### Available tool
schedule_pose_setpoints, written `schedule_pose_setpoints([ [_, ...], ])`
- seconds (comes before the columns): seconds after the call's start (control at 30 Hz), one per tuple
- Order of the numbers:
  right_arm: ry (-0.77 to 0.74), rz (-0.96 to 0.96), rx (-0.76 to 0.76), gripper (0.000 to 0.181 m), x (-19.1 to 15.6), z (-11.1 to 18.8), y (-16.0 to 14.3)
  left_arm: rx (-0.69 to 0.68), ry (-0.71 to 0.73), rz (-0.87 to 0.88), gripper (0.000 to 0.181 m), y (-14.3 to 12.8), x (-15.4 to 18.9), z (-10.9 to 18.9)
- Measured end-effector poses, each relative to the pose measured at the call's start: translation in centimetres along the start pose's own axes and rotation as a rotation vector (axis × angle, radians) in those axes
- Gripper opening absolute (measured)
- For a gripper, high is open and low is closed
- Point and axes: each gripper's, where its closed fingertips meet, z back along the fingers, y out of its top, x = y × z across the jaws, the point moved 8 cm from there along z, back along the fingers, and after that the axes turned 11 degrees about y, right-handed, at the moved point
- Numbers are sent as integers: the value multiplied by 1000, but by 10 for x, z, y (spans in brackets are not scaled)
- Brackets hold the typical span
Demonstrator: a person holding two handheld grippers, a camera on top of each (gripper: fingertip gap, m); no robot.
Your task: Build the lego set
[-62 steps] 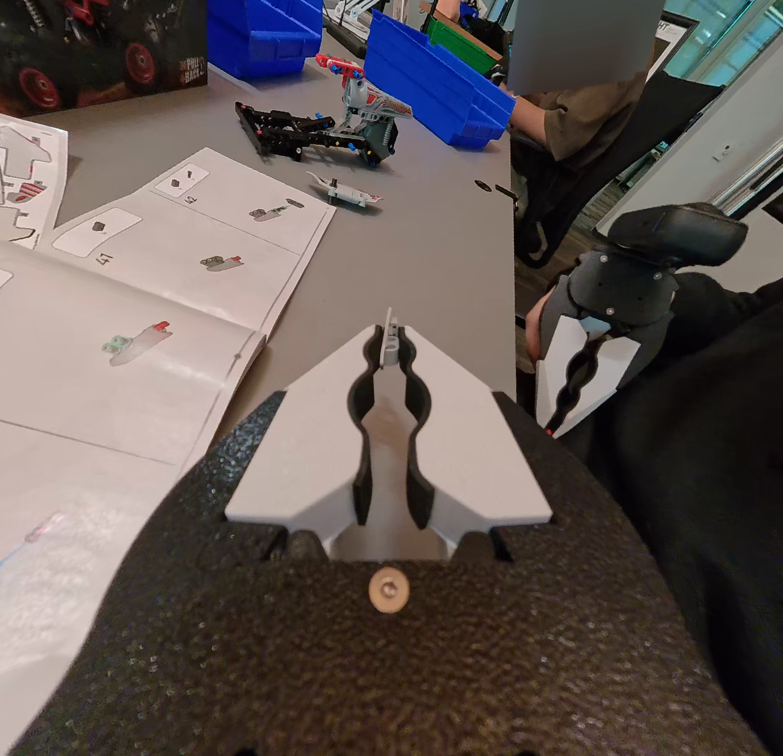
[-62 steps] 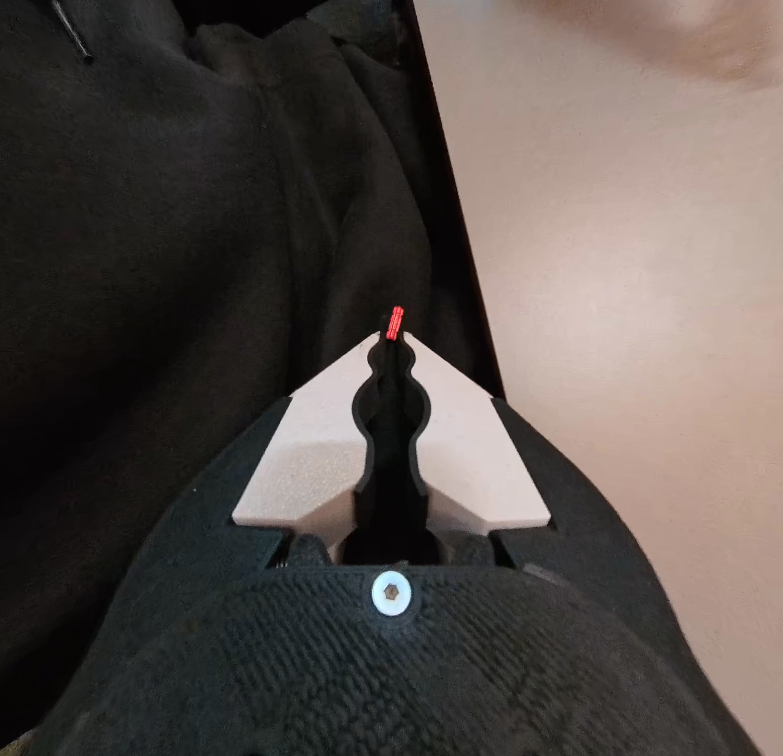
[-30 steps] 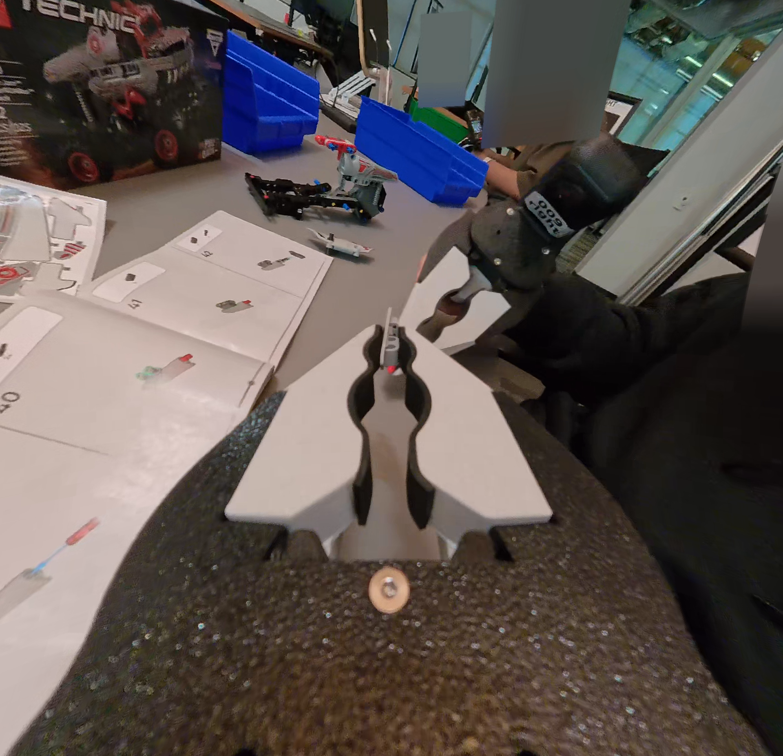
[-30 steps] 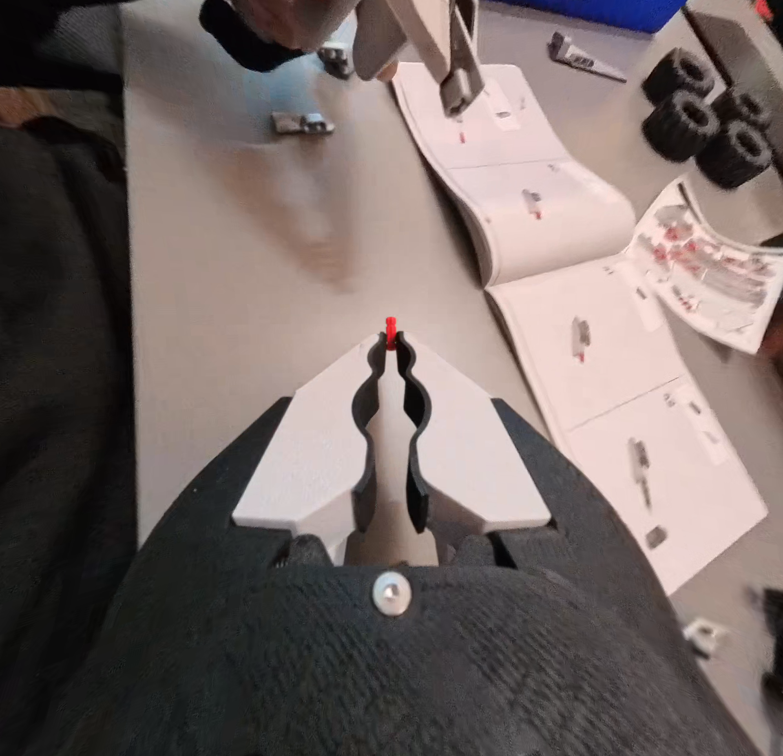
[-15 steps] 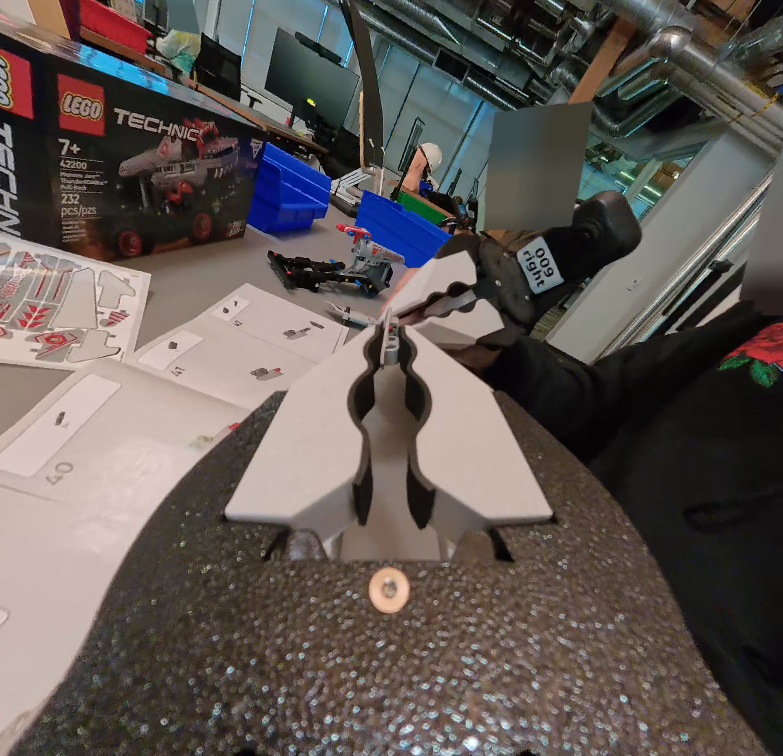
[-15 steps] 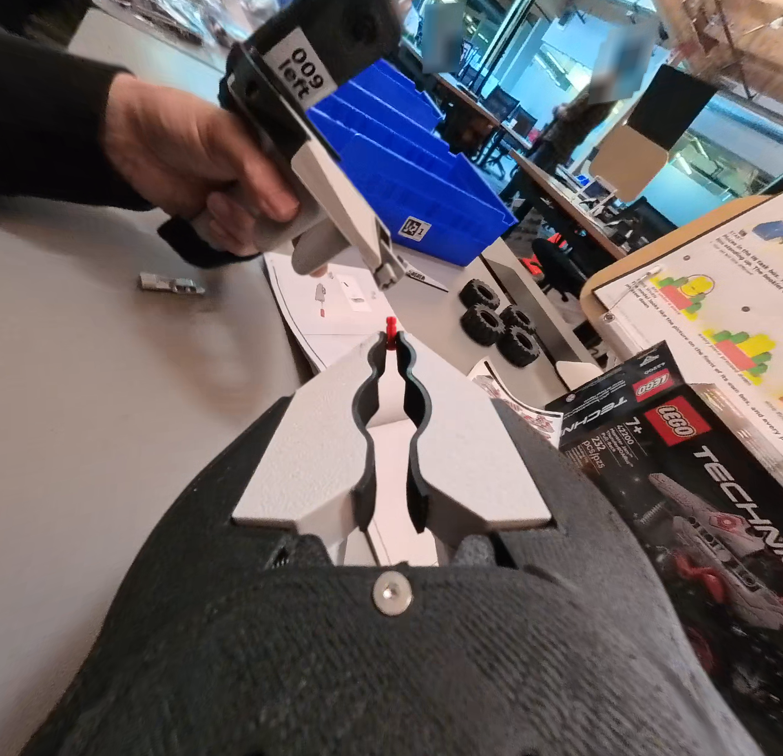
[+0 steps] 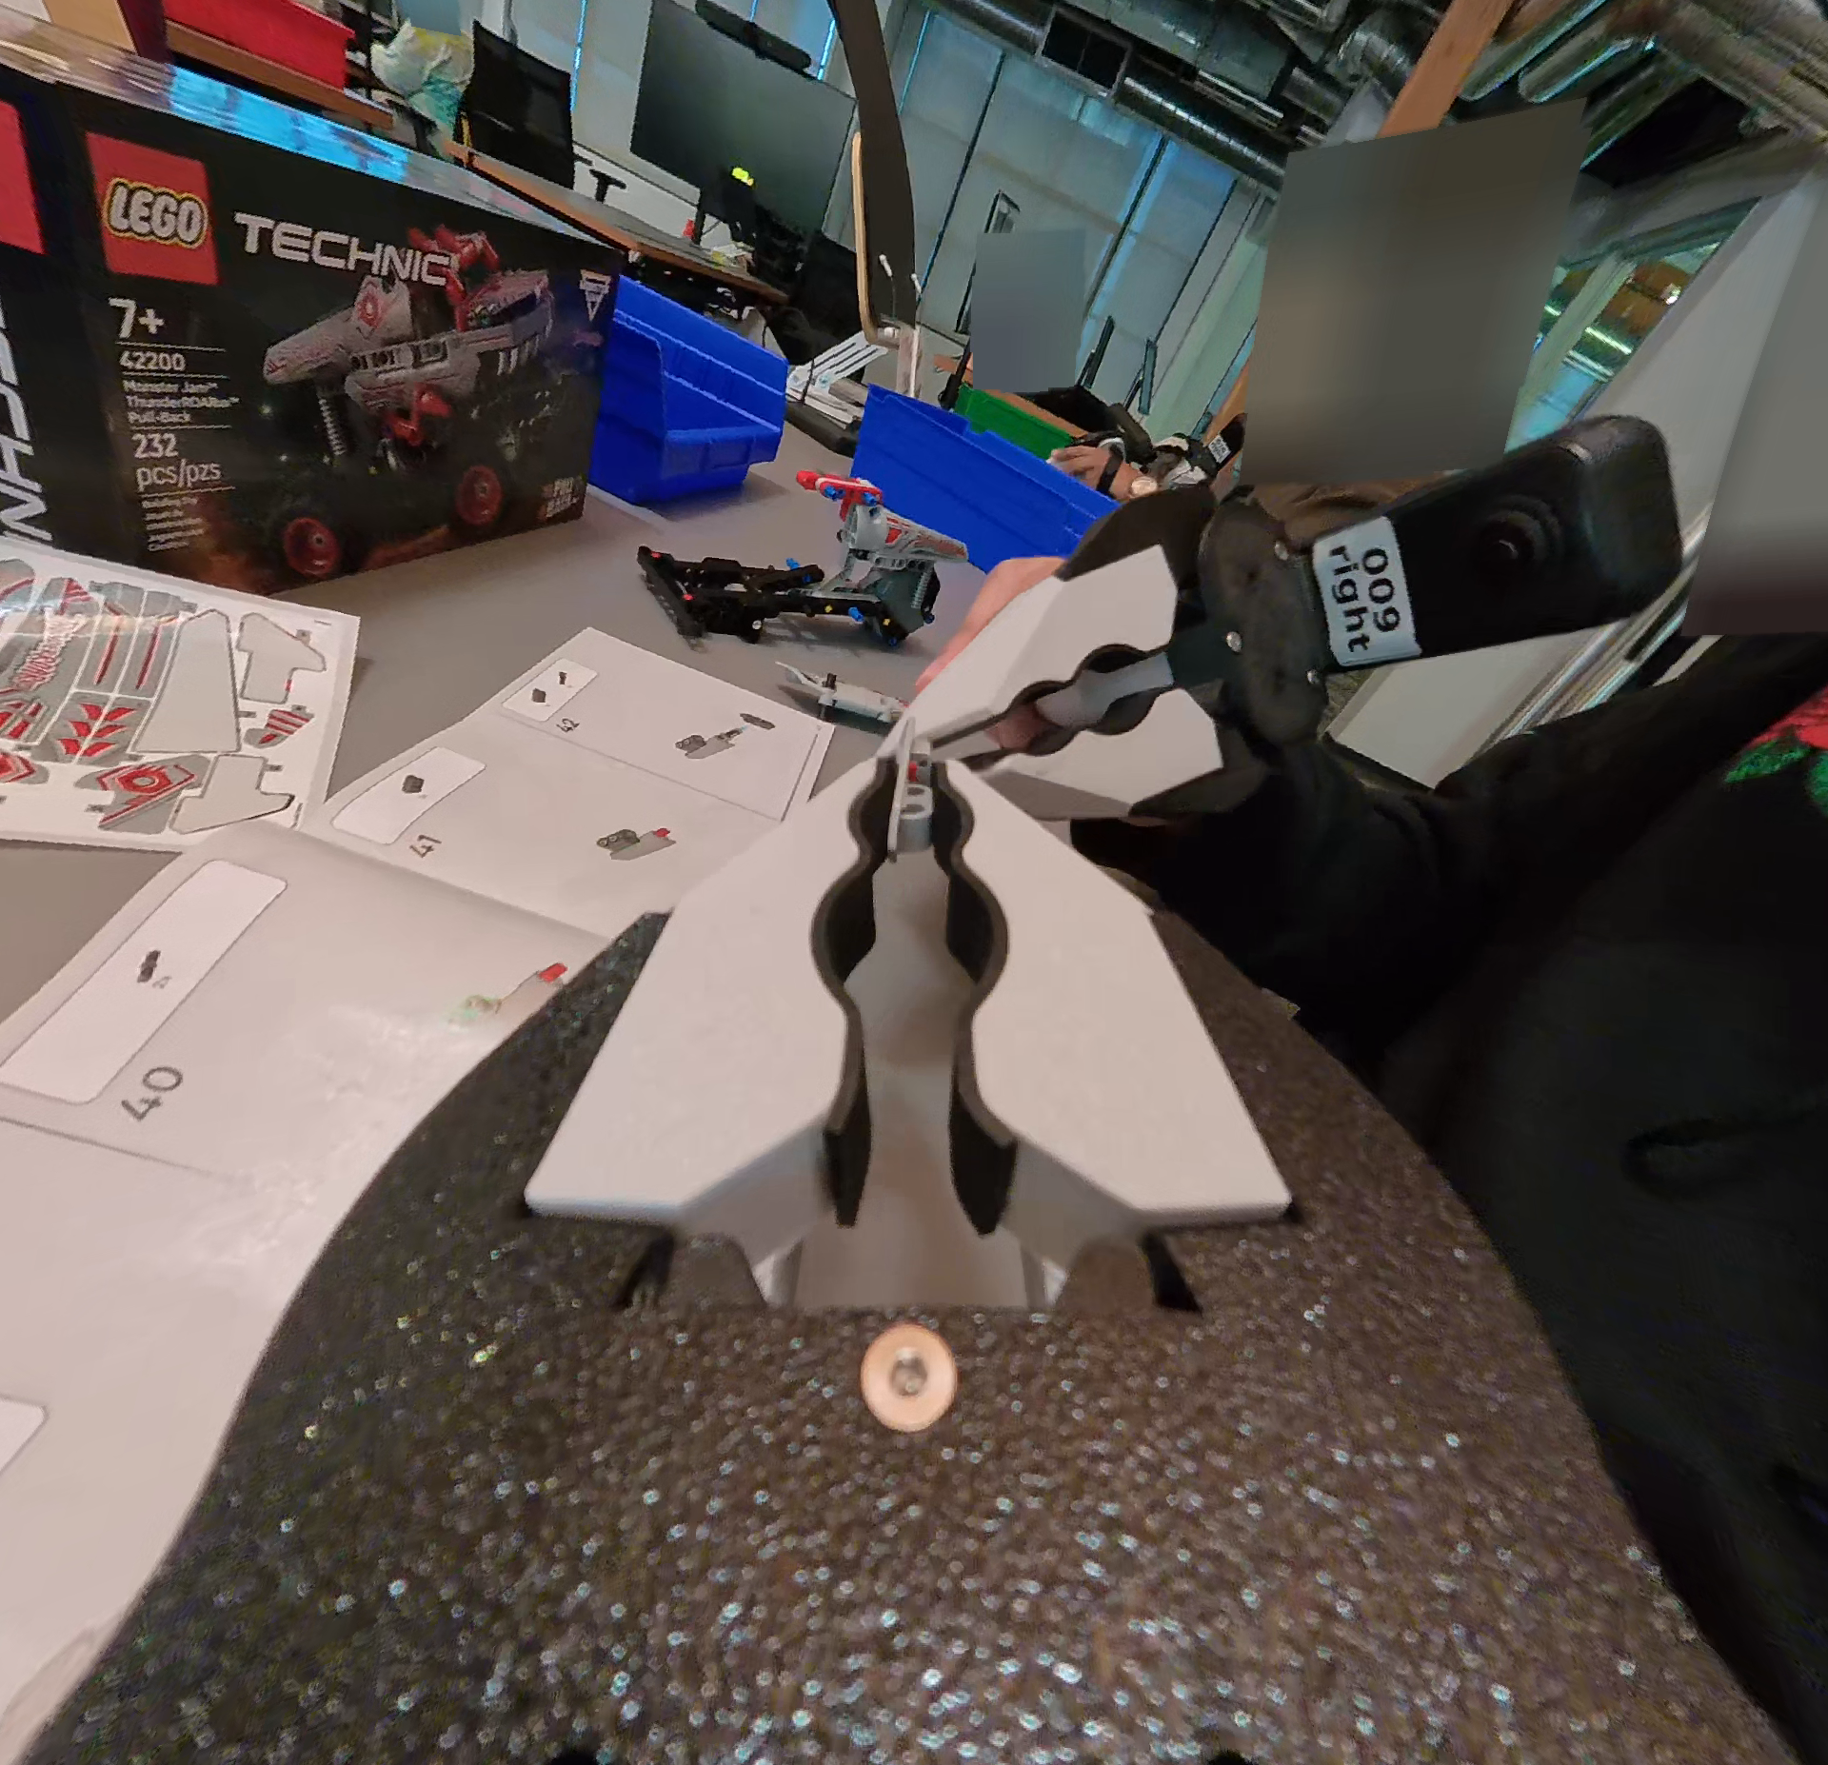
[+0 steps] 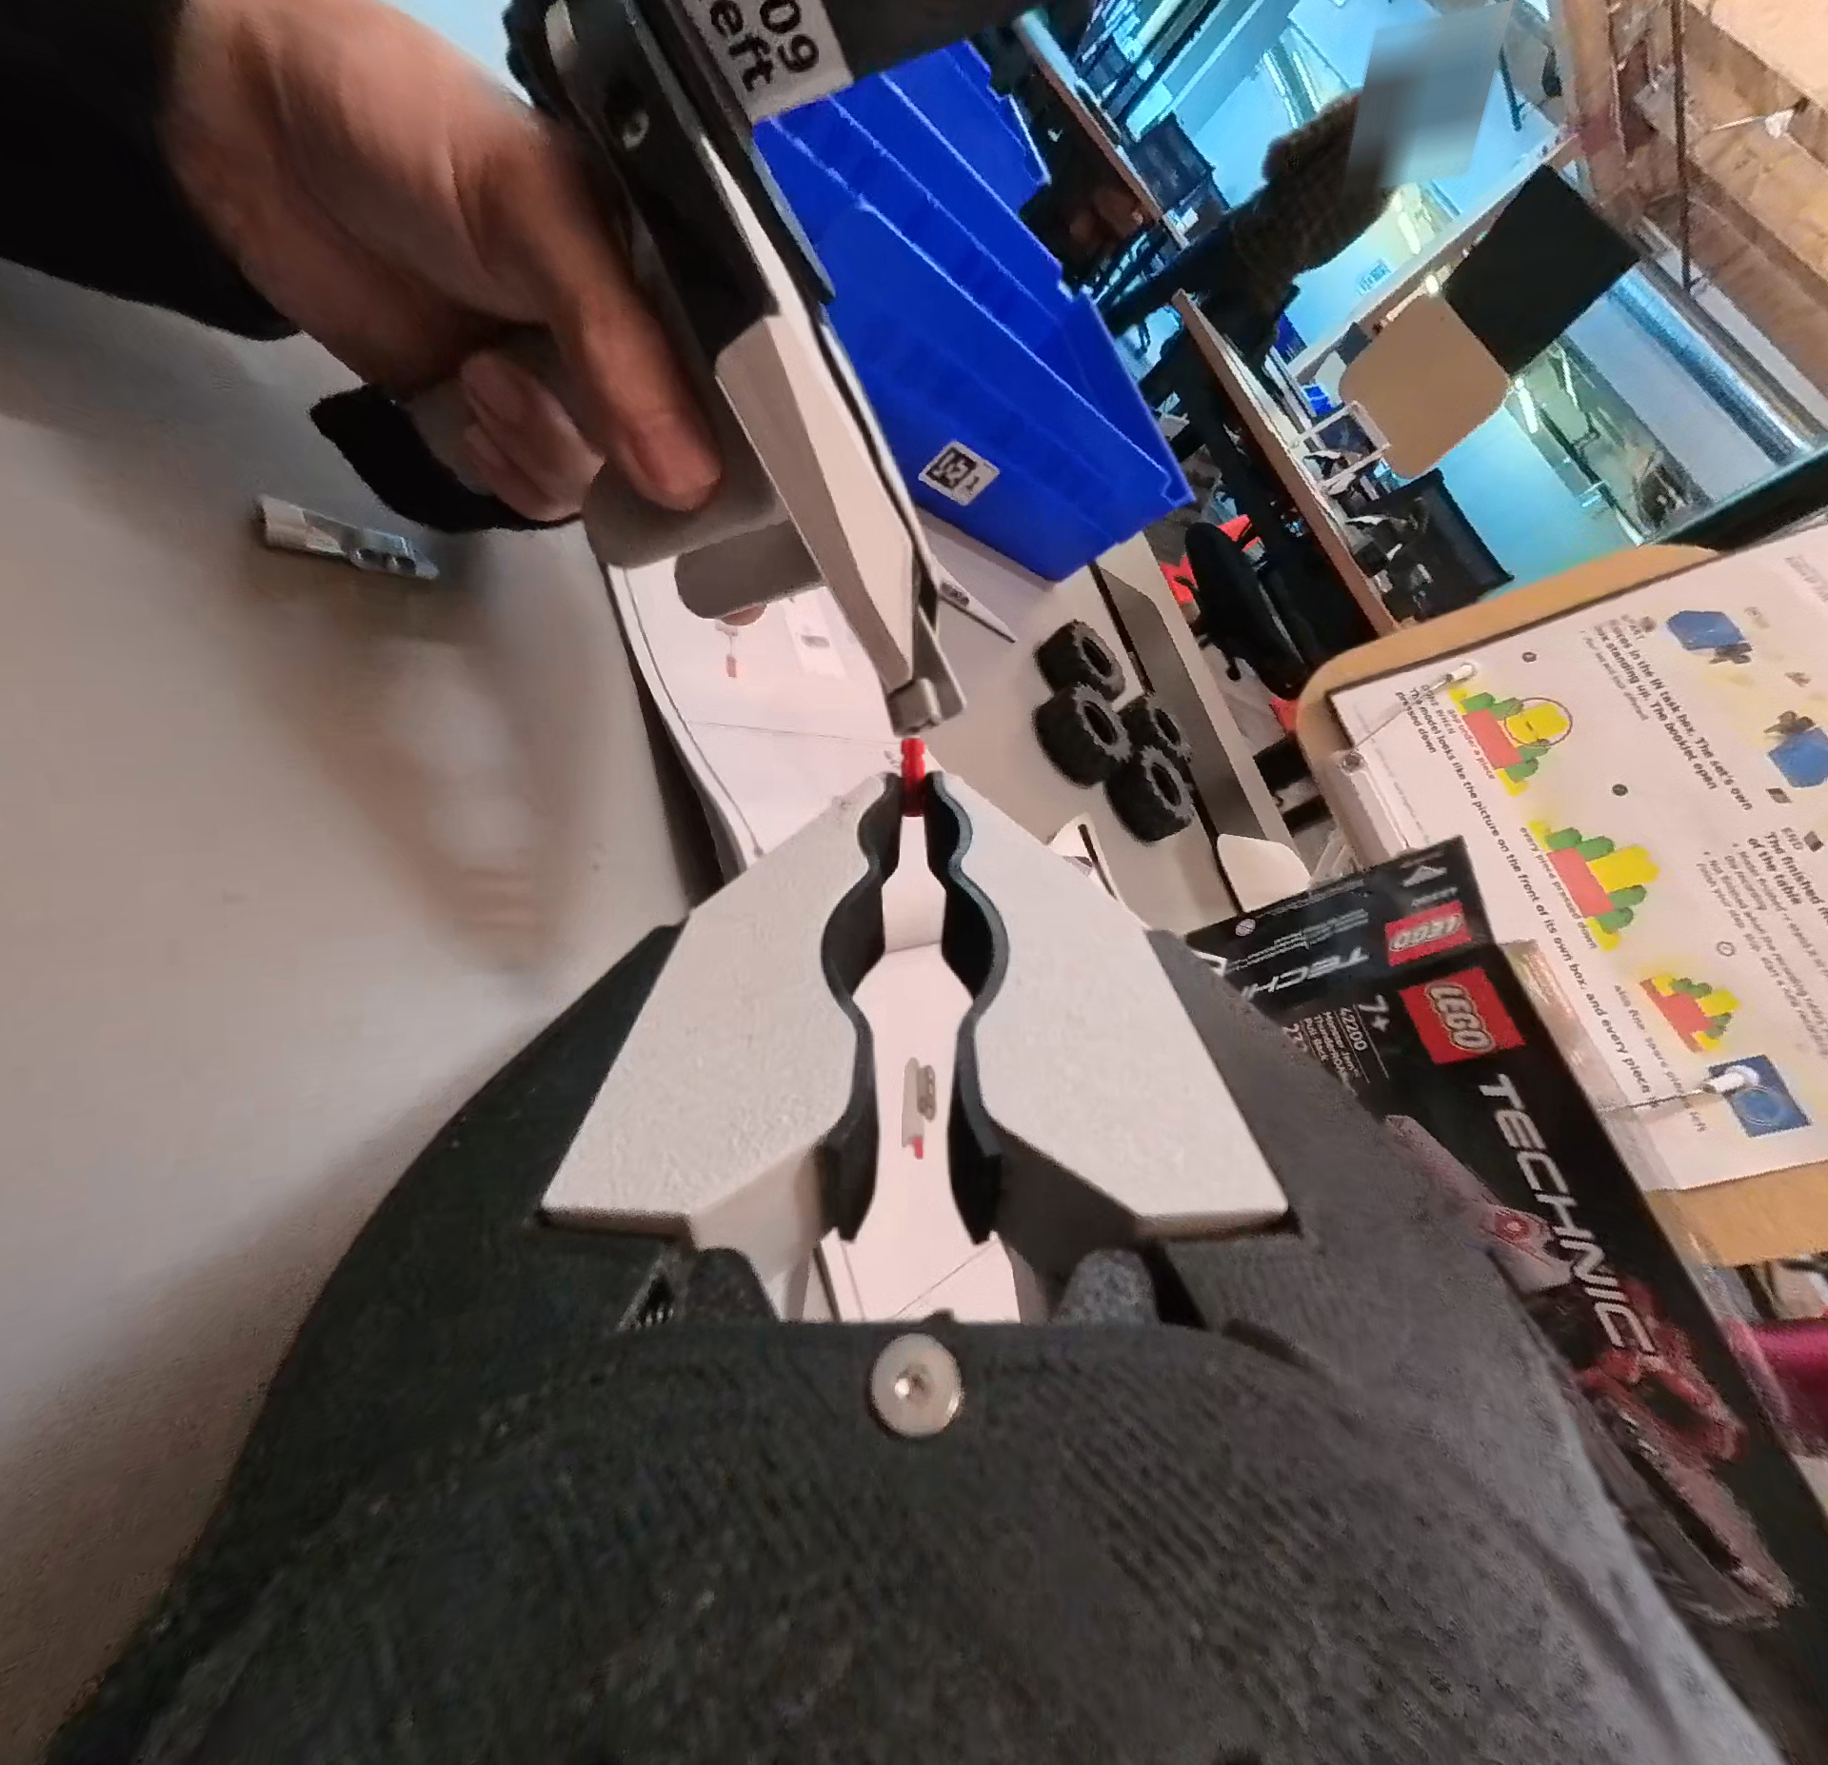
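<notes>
Left gripper (image 7: 912, 796) pinches a small grey plastic beam (image 7: 915, 808), right gripper (image 8: 915, 796) a tiny red plastic pin (image 8: 913, 773); slight misalignment could pop either loose.

An instruction booklet (image 7: 554, 808) is lying open on the table (image 7: 475, 620), with a sticker sheet (image 7: 148, 689) to its left. Behind them a box (image 7: 297, 372) is standing, two bins (image 7: 692, 402) to its right. A half-built model (image 7: 791, 580) is sitting before the bins.

i saw even, bright indoor light; daylight came through rear windows. wide-angle bending warped the edges, and motion blur smeared the table (image 8: 247, 827).
</notes>
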Motion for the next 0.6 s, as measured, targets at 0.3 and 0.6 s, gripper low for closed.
schedule_pose_setpoints([
  [0.3,-44,167,-218,4,-9,-10,0,-101,130,-149,5,-1,4,-1],
  [0.6,413,-107,-370,3,-40,-21,-40,-212,180,-78,5,-12,-7,0],
])
